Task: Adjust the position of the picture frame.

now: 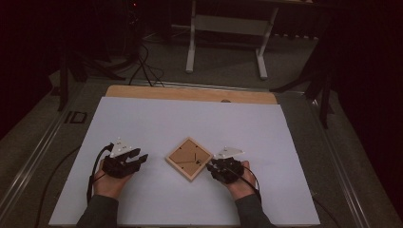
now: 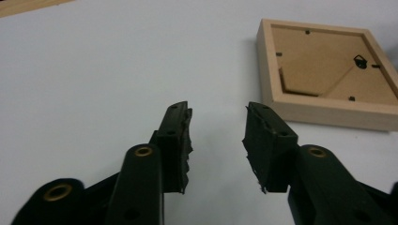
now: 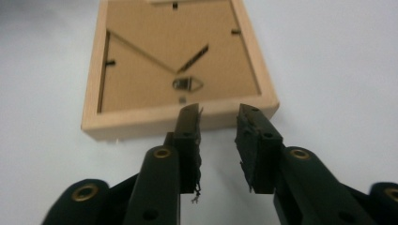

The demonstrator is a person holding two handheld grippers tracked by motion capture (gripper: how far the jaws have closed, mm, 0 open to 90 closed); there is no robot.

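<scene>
**A:** High view first: where does the wooden picture frame (image 1: 188, 158) sit?

**B:** Face down on the white sheet (image 1: 190, 123) that covers the bench (image 1: 190, 94), a little toward six o'clock from the sheet's middle. It is turned like a diamond, one corner pointing to twelve o'clock. Its brown backing board faces up, with a small metal hanger on it.

**A:** And the hands?

**B:** The left gripper (image 1: 138, 158) is at about nine o'clock from the frame, well apart from it, held in the person's left hand (image 1: 110, 183). The right gripper (image 1: 211, 166) is at about four o'clock from the frame, its tips just beside the frame's lower right edge.

**A:** What do the left fingers (image 2: 177, 136) look like in the left gripper view?

**B:** They stand apart with bare white sheet between them, gripping nothing. The frame lies at about two o'clock from them, clear of both pads.

**A:** And the right gripper view?

**B:** The right fingers (image 3: 190, 126) are also parted, with a gap between the pads. Their tips reach the near rail of the frame (image 3: 178, 75), roughly below the hanger (image 3: 187, 84). Nothing is pinched between them; whether the tips actually touch the wood I cannot tell.
</scene>
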